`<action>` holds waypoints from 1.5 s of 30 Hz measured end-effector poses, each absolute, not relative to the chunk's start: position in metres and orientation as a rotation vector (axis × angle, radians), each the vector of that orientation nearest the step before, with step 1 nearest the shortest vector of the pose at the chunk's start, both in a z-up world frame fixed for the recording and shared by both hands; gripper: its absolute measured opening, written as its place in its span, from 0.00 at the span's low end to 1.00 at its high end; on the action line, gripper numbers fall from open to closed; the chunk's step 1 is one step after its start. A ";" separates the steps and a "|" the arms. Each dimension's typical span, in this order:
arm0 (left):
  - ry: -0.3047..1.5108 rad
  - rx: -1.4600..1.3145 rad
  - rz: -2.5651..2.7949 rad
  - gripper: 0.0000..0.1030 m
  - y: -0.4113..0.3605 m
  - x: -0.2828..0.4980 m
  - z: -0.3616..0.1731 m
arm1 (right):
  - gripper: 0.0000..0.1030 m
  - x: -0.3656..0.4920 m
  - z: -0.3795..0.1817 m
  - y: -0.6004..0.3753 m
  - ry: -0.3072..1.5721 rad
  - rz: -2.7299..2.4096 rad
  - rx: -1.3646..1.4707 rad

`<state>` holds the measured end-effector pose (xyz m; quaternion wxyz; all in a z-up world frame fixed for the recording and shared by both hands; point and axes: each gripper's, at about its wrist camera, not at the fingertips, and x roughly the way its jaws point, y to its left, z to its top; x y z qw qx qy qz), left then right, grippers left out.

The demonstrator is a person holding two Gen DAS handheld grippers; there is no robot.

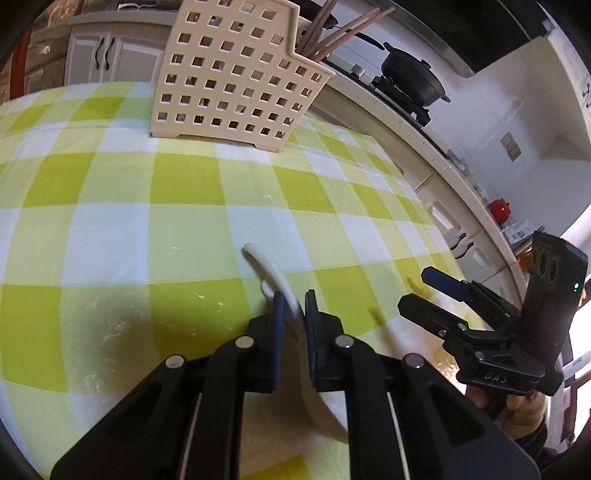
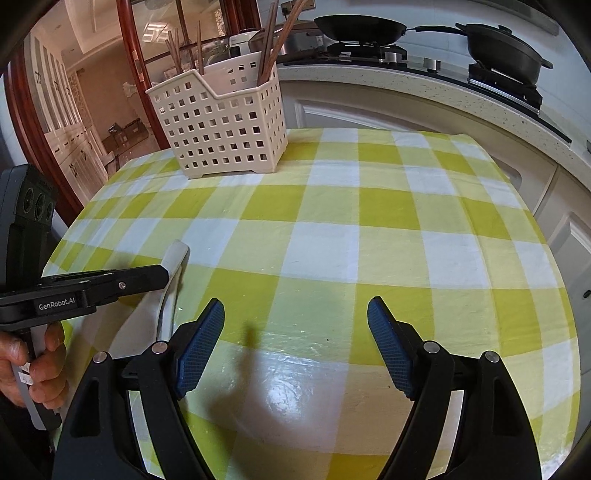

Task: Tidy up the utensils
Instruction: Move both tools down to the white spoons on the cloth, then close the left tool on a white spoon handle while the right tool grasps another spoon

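A white ceramic spoon [image 1: 275,275] lies on the yellow-and-white checked tablecloth [image 1: 110,192]. My left gripper [image 1: 294,299] is shut on its handle, with both blue pads against it. The spoon's bowl shows below the pads. In the right wrist view the spoon [image 2: 176,254] sticks out past the left gripper [image 2: 164,275]. My right gripper [image 2: 295,306] hovers open over bare cloth with nothing between its fingers; it also shows at the right of the left wrist view [image 1: 415,290]. A cream perforated utensil basket [image 2: 221,125] [image 1: 236,74] stands at the table's far side and holds several wooden chopsticks [image 2: 273,44].
Beyond the table runs a kitchen counter [image 2: 443,88] with a stove, a black pot [image 1: 413,79] and a frying pan [image 2: 360,26]. White cabinets stand under it. A hand [image 2: 33,365] holds the left gripper's grip. The table's left edge lies near the spoon.
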<state>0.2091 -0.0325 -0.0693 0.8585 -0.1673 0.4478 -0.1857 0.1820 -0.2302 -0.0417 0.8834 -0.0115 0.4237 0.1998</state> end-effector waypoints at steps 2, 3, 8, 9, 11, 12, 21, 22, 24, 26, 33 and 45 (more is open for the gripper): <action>0.938 -0.335 -0.375 0.09 -0.029 0.205 -0.067 | 0.72 0.181 -0.041 -0.226 0.885 0.424 -0.031; 0.935 -0.332 -0.366 0.07 -0.026 0.203 -0.065 | 0.72 0.180 -0.039 -0.223 0.884 0.434 -0.035; 0.913 -0.291 -0.315 0.06 -0.006 0.193 -0.058 | 0.72 0.171 -0.032 -0.201 0.879 0.503 -0.071; 0.908 -0.282 -0.300 0.06 -0.002 0.190 -0.057 | 0.72 0.169 -0.031 -0.194 0.883 0.519 -0.083; 0.900 -0.266 -0.271 0.06 0.006 0.186 -0.056 | 0.67 0.169 -0.033 -0.182 0.893 0.545 -0.098; 0.896 -0.259 -0.260 0.06 0.010 0.184 -0.056 | 0.64 0.170 -0.034 -0.176 0.903 0.553 -0.105; 0.888 -0.278 -0.234 0.06 0.031 0.175 -0.062 | 0.44 0.181 -0.046 -0.146 0.959 0.585 -0.114; 0.888 -0.281 -0.233 0.06 0.032 0.175 -0.062 | 0.42 0.181 -0.047 -0.143 0.963 0.589 -0.120; 0.888 -0.288 -0.235 0.06 0.034 0.175 -0.063 | 0.39 0.181 -0.049 -0.137 0.968 0.595 -0.135; 0.887 -0.289 -0.237 0.06 0.034 0.176 -0.064 | 0.35 0.181 -0.050 -0.132 0.971 0.599 -0.149; 0.887 -0.302 -0.241 0.06 0.036 0.176 -0.066 | 0.27 0.183 -0.050 -0.129 0.972 0.604 -0.154; 0.886 -0.306 -0.243 0.06 0.036 0.176 -0.066 | 0.19 0.185 -0.052 -0.132 0.960 0.600 -0.157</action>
